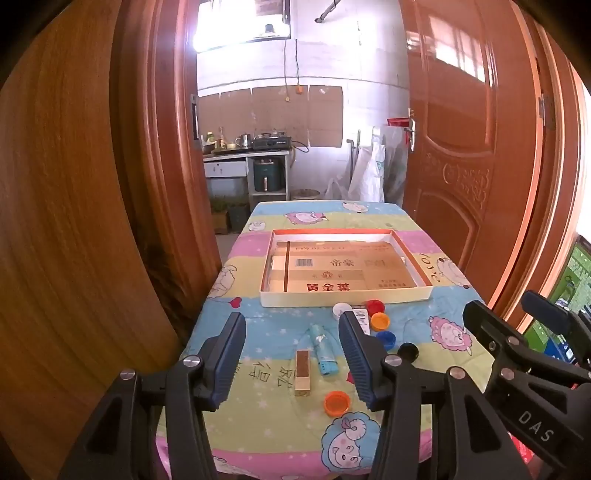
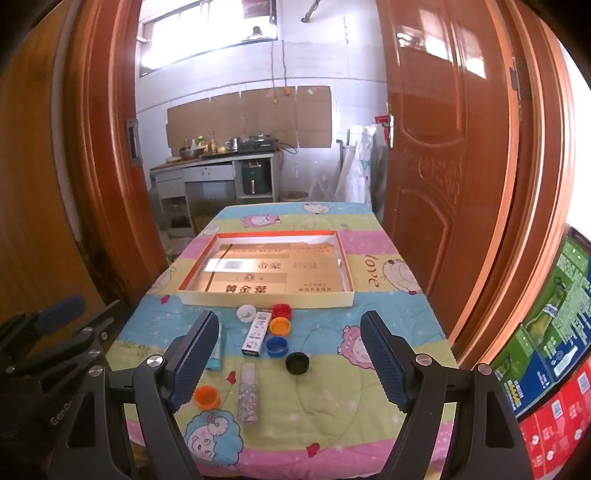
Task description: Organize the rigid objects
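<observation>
Kitchen beyond open wooden door (image 2: 443,155); bright high window (image 2: 207,33); white tiled wall (image 1: 325,55); counter (image 2: 214,162) with stove (image 2: 258,146).

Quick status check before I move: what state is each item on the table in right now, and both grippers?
Left gripper: open, holding nothing.
Right gripper: open, holding nothing.
Shallow box: open-topped, no loose items inside.
Teal lighter: lying flat.
Gold bar-shaped box: lying flat.
White printed box: lying flat.
Near orange cap: hollow side up.
Black cap: hollow side up.

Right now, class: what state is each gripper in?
Left gripper: open, holding nothing.
Right gripper: open, holding nothing.
</observation>
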Motion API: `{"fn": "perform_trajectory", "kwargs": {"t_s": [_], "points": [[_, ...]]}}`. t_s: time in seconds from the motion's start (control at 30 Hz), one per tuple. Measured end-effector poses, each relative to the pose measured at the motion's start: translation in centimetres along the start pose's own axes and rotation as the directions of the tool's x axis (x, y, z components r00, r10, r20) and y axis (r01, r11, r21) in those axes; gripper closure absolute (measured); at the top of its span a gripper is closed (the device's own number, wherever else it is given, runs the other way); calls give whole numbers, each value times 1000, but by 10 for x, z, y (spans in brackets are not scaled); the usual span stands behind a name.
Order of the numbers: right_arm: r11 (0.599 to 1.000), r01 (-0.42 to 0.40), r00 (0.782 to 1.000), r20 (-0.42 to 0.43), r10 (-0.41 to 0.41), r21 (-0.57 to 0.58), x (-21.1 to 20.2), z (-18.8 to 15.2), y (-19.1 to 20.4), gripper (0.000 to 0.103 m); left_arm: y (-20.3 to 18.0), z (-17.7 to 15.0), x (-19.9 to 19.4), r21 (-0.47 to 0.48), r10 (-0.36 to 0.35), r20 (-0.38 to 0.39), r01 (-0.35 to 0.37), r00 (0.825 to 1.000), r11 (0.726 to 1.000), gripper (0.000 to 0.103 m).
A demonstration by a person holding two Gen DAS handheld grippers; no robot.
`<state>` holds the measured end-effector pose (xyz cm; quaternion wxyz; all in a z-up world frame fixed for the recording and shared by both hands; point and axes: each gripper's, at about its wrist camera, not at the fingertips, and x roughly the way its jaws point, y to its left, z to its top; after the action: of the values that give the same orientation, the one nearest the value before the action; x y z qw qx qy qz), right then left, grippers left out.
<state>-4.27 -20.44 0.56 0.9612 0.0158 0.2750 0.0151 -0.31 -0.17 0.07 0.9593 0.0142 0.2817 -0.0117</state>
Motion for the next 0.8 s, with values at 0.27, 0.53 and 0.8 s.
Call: {"fn": "perform_trajectory", "kwargs": {"t_s": [0.27,0.53,0.8], "points": [[1000,0,1000,4,0,0,-4,2,2,23,1,-1,0,-5,-8,-3,8,1000,1000,50],[1000,2,1000,7,-2,-1,-5,2,4,23,0,-2,-1,-2,-16,-7,16,1000,1000,50],[1000,1,1000,8,-1,-4,-5,1,4,23,-2,-3,-3,-5,-19,-6,19,1000,1000,50]]}}
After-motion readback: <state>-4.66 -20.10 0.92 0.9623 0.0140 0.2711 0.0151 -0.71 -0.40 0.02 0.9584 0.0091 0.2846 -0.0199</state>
